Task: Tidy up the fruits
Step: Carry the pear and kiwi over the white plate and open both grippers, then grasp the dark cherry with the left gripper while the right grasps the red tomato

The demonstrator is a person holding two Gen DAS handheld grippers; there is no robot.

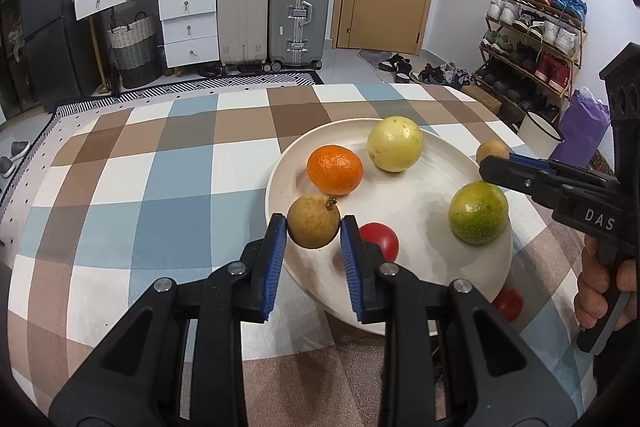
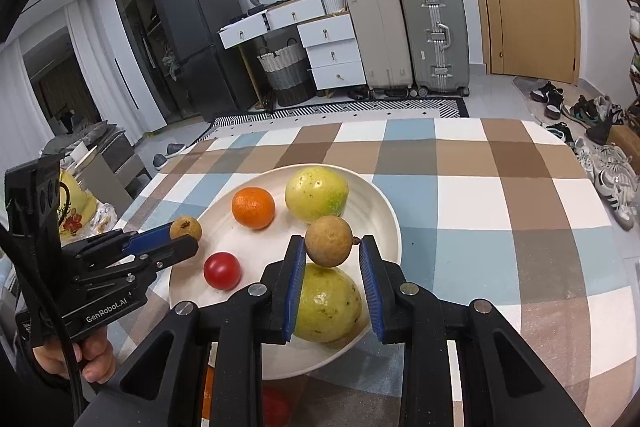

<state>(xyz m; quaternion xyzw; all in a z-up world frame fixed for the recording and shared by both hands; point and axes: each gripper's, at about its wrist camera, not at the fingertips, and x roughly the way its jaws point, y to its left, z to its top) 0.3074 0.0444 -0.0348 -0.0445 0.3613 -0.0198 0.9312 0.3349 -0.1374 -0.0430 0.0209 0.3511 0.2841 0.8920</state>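
Note:
A white plate (image 1: 404,269) (image 2: 378,205) on the checked tablecloth holds an orange (image 1: 335,169) (image 2: 253,207), a pale yellow fruit (image 1: 394,149) (image 2: 316,193), a green-yellow fruit (image 1: 478,213) (image 2: 328,303) and a red tomato (image 1: 380,237) (image 2: 222,270). My left gripper (image 1: 313,227) (image 2: 185,239) is shut on a brown longan (image 1: 313,221) (image 2: 185,227) above the plate's left rim. My right gripper (image 2: 330,246) (image 1: 490,163) is shut on another brown longan (image 2: 329,241) (image 1: 492,151) above the plate's right side.
A second red tomato (image 1: 508,303) (image 2: 276,405) lies on the cloth just off the plate's near rim. Suitcases, a drawer unit and a door stand beyond the table's far edge. A shoe rack (image 1: 532,31) is at the right.

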